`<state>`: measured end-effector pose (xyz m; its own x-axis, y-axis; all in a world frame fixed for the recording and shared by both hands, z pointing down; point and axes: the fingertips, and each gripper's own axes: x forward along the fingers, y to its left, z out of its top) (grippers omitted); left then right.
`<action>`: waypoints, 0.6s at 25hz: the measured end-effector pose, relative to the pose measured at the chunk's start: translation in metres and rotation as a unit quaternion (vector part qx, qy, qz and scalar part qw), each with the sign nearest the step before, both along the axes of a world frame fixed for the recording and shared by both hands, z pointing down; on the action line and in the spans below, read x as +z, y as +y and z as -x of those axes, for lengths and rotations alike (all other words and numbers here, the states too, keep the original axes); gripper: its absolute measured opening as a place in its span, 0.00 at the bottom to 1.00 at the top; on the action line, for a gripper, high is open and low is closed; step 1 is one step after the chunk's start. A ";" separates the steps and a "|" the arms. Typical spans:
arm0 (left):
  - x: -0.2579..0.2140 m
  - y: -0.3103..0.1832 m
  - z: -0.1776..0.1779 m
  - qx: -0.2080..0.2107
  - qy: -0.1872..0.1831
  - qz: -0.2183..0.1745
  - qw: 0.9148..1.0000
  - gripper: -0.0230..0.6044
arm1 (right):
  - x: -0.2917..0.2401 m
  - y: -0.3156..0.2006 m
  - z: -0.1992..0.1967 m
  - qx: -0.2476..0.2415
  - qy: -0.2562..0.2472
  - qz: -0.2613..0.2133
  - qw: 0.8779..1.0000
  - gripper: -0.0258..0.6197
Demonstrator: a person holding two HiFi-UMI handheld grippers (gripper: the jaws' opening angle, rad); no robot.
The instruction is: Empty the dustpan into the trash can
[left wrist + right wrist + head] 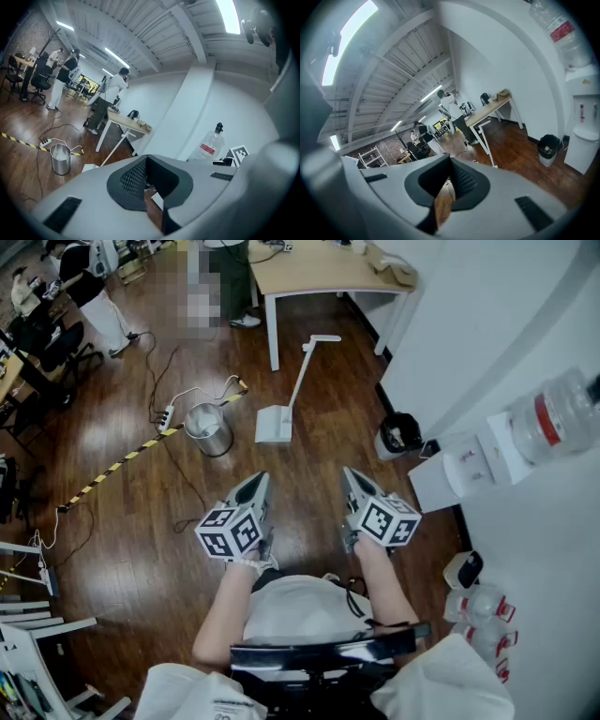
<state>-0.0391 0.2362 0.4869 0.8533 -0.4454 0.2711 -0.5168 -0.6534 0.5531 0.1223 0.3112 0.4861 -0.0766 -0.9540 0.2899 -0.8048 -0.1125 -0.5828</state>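
Two grippers are out front, side by side and well apart, both tipped a little downward over the wooden floor (131, 549). The left gripper (257, 486) has its jaws pressed together with nothing between them, and its own view confirms it. The right gripper (351, 479) is the same story: jaws closed, nothing held.

Just ahead of them, between the two tips and a little farther on, there's the dustpan (276, 425). It's white, the pan sits flat on the floor, and its long handle slants up and away toward the desk. Neither gripper is touching it.

Left of the pan, just beside it, stands a steel pail (208, 428), upright. A white power strip (167, 416) and the end of a yellow-and-black striped tape (131, 457) lie by it.

Off to the right, against the white wall, is the black trash can (400, 435), upright and lined, well apart from the dustpan. A water dispenser (466, 463) stands on the near side of it.

Farther back there's a light wooden desk (319, 268) on white legs, and beyond it people at workstations.
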 end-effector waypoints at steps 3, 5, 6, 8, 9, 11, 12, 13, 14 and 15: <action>0.000 -0.002 -0.003 0.001 0.001 -0.001 1.000 0.01 | 0.005 -0.003 -0.001 -0.002 -0.002 -0.001 1.000 0.06; 0.001 -0.004 -0.004 0.002 0.002 0.001 1.000 0.01 | 0.005 -0.004 -0.002 0.001 0.003 -0.001 1.000 0.06; 0.003 -0.005 -0.004 0.002 0.002 0.002 1.000 0.01 | 0.005 -0.006 -0.003 0.002 0.007 0.000 1.000 0.07; 0.005 -0.009 -0.005 0.002 0.003 0.006 1.000 0.01 | 0.007 -0.009 -0.003 0.005 0.011 -0.001 1.000 0.08; 0.006 -0.012 -0.005 0.003 0.004 0.006 1.000 0.01 | 0.006 -0.012 -0.004 0.007 0.011 -0.003 1.000 0.08; 0.007 -0.019 -0.006 0.007 0.004 0.005 1.000 0.01 | 0.004 -0.019 -0.004 0.011 0.009 -0.008 1.000 0.10; 0.007 -0.023 -0.006 0.010 0.003 0.004 1.000 0.01 | 0.004 -0.024 -0.003 0.013 0.009 -0.009 1.000 0.17; 0.007 -0.028 -0.005 0.014 0.003 0.003 1.000 0.01 | 0.003 -0.029 -0.002 0.015 0.010 -0.011 1.000 0.23; 0.007 -0.032 -0.004 0.018 0.002 0.002 1.000 0.01 | 0.003 -0.035 0.000 0.017 0.014 -0.012 1.000 0.23; 0.007 -0.037 -0.002 0.023 0.000 0.000 1.000 0.01 | 0.004 -0.041 0.002 0.018 0.017 -0.013 1.000 0.23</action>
